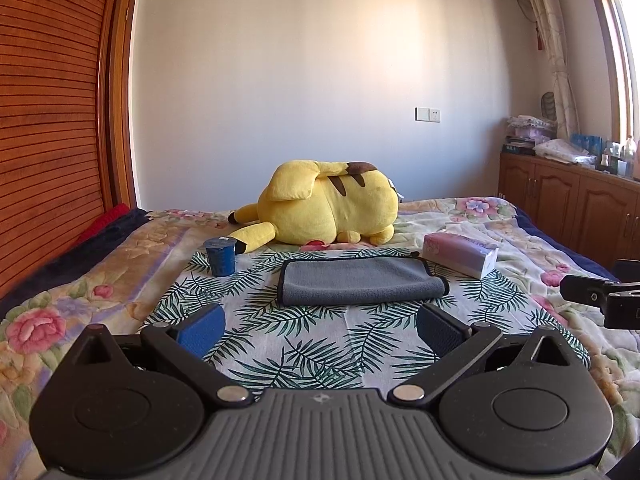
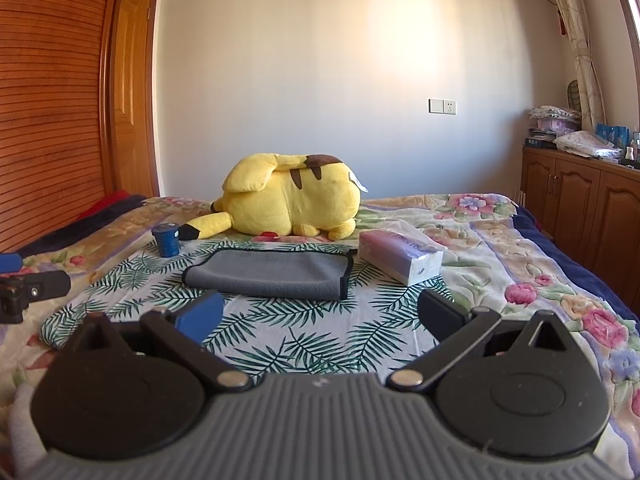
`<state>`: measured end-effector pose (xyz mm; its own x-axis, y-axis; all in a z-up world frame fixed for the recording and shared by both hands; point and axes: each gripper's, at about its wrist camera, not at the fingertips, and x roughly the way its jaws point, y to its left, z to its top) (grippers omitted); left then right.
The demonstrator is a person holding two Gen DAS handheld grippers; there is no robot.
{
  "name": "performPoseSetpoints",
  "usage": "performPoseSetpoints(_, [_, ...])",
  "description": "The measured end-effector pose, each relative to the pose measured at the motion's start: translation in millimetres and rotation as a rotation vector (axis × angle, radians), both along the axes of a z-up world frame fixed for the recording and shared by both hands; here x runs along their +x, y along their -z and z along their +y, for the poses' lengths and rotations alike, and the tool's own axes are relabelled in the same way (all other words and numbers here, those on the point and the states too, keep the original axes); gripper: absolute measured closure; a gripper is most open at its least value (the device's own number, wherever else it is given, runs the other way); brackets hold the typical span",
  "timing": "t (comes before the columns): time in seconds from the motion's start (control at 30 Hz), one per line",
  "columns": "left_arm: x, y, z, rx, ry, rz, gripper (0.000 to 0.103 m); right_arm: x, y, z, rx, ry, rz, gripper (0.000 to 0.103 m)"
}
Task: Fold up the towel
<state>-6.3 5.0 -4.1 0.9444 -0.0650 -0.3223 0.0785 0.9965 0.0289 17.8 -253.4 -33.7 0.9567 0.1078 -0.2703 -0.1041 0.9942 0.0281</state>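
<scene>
A grey towel (image 1: 356, 282) with a dark hem lies folded over on a palm-leaf cloth (image 1: 304, 344) on the bed; it also shows in the right wrist view (image 2: 272, 274). My left gripper (image 1: 320, 322) is open and empty, held short of the towel's near edge. My right gripper (image 2: 320, 314) is open and empty, also short of the towel's near edge. The right gripper's side shows at the right edge of the left wrist view (image 1: 600, 300). The left gripper's side shows at the left edge of the right wrist view (image 2: 28, 290).
A blue cup (image 1: 219, 257) stands left of the towel. A tissue pack (image 1: 460, 254) lies to its right. A yellow plush toy (image 1: 324, 208) lies behind it. A wooden wardrobe (image 1: 48, 120) is on the left, low cabinets (image 1: 568, 204) on the right.
</scene>
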Motion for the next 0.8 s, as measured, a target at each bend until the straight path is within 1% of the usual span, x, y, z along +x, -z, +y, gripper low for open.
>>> performPoseSetpoints(0.8, [2.0, 3.0, 1.7, 0.007, -0.005, 0.007, 0.016, 0.6, -0.4, 0.2, 0.001, 0.0, 0.001, 0.0])
